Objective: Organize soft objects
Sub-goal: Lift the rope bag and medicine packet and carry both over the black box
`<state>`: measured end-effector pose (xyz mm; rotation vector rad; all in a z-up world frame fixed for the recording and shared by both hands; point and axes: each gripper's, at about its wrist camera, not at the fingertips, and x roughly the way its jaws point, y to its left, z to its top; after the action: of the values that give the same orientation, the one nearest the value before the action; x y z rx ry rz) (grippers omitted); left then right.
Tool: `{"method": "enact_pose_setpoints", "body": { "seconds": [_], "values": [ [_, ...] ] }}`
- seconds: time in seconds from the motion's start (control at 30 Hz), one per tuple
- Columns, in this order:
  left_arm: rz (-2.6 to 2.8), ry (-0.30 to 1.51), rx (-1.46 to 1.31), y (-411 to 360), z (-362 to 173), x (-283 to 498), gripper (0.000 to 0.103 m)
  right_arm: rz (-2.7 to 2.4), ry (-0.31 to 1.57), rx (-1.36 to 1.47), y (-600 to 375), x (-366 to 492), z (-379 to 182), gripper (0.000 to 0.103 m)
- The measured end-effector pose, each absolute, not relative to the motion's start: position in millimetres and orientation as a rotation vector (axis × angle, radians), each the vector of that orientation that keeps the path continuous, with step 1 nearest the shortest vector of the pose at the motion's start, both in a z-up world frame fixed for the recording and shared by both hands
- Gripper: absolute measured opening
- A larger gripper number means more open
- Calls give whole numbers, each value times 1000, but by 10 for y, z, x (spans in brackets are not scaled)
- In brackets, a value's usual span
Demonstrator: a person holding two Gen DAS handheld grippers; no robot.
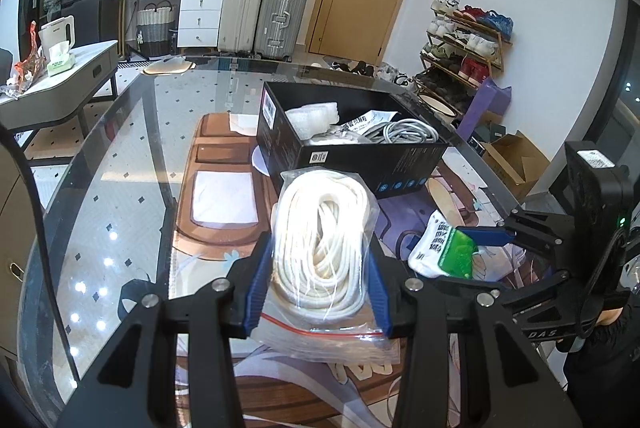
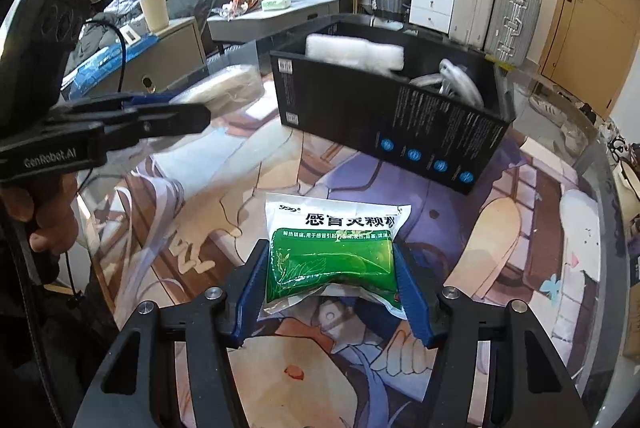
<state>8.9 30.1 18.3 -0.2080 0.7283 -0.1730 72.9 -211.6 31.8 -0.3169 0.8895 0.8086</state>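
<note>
My left gripper (image 1: 318, 260) is shut on a clear zip bag of coiled white rope (image 1: 324, 240), held above the glass table in front of the black box (image 1: 360, 164). The bag shows blurred in the right wrist view (image 2: 228, 84), with the left gripper (image 2: 192, 112) beside it. My right gripper (image 2: 332, 268) is shut on a green and white medicine packet (image 2: 336, 248), held just above the table. The packet also shows in the left wrist view (image 1: 444, 248), with the right gripper (image 1: 492, 234) on it. The open box (image 2: 400, 120) holds white foam (image 2: 352, 52) and grey cables (image 1: 404, 132).
The round glass table (image 1: 120, 196) covers an illustrated mat (image 2: 200, 228). Its curved edge runs at the left and far side. Behind stand suitcases (image 1: 264, 16), a white drawer unit (image 1: 200, 16), a shoe rack (image 1: 464, 48), a side table (image 1: 60, 84) and a cardboard box (image 1: 516, 160) on the floor.
</note>
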Motion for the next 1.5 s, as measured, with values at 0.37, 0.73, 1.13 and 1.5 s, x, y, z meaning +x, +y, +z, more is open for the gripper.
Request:
{"method": "enact_pose_setpoints", "body": {
  "seconds": [0.37,0.73,1.13,1.5],
  "values": [
    [-157,684,-185,280,355,138,42,755,783,-240,-2250,807,728,60],
    [-164,644,-161,190,537,429,42,671,701,-186,-2267,1124,1004,60],
    [-127,640,-156,161,534,826,42,581,622,-140,-2181,1500,1033,61],
    [-112,649,-118,59,454,1123,42,571,640,-165,-1942,1789,840,61]
  ]
}}
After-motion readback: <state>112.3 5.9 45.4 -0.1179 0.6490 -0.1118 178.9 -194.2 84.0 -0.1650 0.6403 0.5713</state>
